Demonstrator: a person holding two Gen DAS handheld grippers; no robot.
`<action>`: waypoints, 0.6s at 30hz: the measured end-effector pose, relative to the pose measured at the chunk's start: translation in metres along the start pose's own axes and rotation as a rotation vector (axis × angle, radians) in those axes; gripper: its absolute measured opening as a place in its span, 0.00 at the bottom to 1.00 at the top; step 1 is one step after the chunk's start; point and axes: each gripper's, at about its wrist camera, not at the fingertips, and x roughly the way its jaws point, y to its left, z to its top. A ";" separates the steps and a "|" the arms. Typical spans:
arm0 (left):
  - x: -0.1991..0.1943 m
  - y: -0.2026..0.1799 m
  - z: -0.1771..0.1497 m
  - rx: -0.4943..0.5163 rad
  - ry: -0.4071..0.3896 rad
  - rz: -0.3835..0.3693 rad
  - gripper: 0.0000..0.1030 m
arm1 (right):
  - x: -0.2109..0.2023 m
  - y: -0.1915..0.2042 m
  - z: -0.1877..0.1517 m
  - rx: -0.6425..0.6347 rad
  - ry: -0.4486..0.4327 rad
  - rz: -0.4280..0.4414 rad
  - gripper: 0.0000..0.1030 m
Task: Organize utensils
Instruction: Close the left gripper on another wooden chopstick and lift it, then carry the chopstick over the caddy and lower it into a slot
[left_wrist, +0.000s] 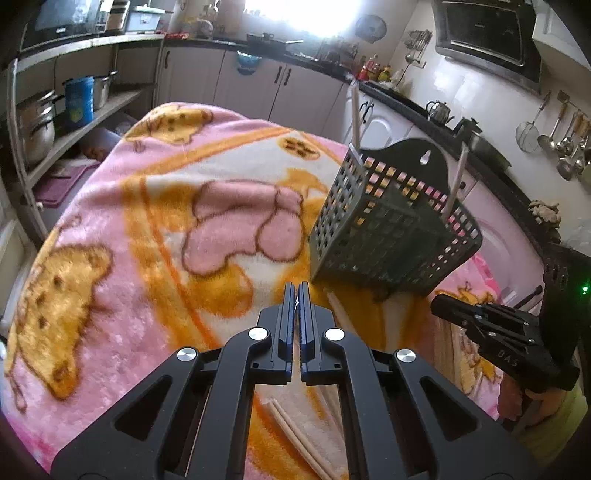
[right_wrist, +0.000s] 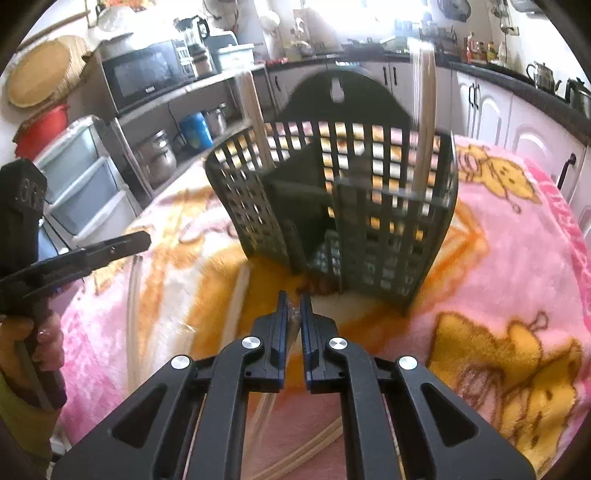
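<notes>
Chopsticks gripped, rack ahead

Your left gripper (left_wrist: 297, 295) and right gripper (right_wrist: 294, 306) each clench a chopstick; the rack (right_wrist: 332, 206) stands close ahead on the blanket (left_wrist: 110, 221), ready for loading.

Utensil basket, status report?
Both hand-held grippers, left and right, shut on chopsticks. Basket upright, two chopsticks inside. Path clear.

- Both grippers are built from matte black plastic, with triangular cutouts in the linkage arms.
- Round silver screw heads are set at the pivots, four per gripper.
- Blue ribbed pads line the fingers (left_wrist: 287, 325).
- "DAS" is embossed on the right gripper (left_wrist: 441, 303), a green light at its 3 o'clock.
- A yellow-green sleeve (right_wrist: 22, 421) is worn.
</notes>
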 end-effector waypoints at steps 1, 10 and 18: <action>-0.003 -0.001 0.002 0.004 -0.007 0.002 0.00 | -0.004 0.002 0.003 -0.005 -0.014 0.000 0.07; -0.026 -0.015 0.015 0.040 -0.064 0.005 0.00 | -0.041 0.013 0.017 -0.027 -0.118 0.011 0.06; -0.042 -0.023 0.024 0.072 -0.093 0.014 0.00 | -0.066 0.022 0.028 -0.043 -0.198 0.017 0.06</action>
